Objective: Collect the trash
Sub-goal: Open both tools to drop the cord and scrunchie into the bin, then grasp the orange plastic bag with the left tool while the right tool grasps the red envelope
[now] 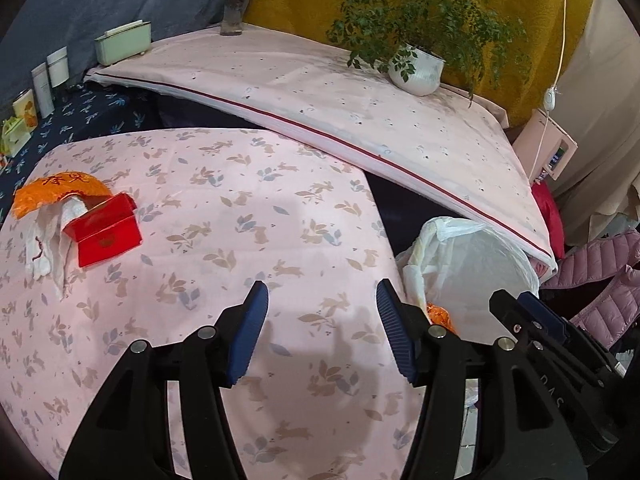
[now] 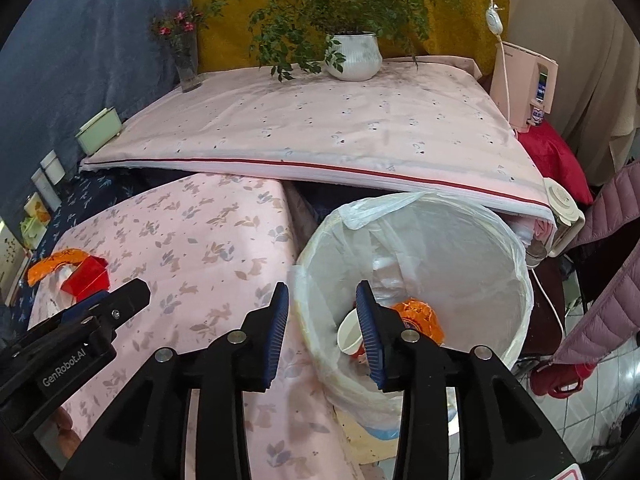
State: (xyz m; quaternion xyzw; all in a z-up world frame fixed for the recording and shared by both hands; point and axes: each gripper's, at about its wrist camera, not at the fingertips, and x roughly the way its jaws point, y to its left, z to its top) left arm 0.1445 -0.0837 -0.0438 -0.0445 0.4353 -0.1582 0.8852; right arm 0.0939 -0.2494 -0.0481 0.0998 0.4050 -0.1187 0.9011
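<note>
On the pink rabbit-print table (image 1: 248,216) lie a red box (image 1: 106,232), an orange wrapper (image 1: 60,192) and a crumpled white tissue (image 1: 42,244), all at the far left. My left gripper (image 1: 322,284) hovers open over the cloth with nothing between its blue pads, well to the right of that trash. Off the table's right edge stands a bin with a white liner (image 2: 500,240). It holds a paper cup (image 2: 348,334) and an orange wrapper (image 2: 424,316). My right gripper (image 2: 322,286) is open and empty above the bin's near-left rim. The red box (image 2: 88,276) shows behind the left gripper's finger (image 2: 128,294).
A higher table with a pink cloth (image 2: 320,128) overhangs the far side and carries a potted plant (image 2: 354,56), a flower vase (image 2: 186,64) and a green box (image 2: 98,130). A pink appliance (image 2: 524,84), a pink quilted jacket (image 2: 608,264) and a red flask (image 2: 560,380) crowd the right.
</note>
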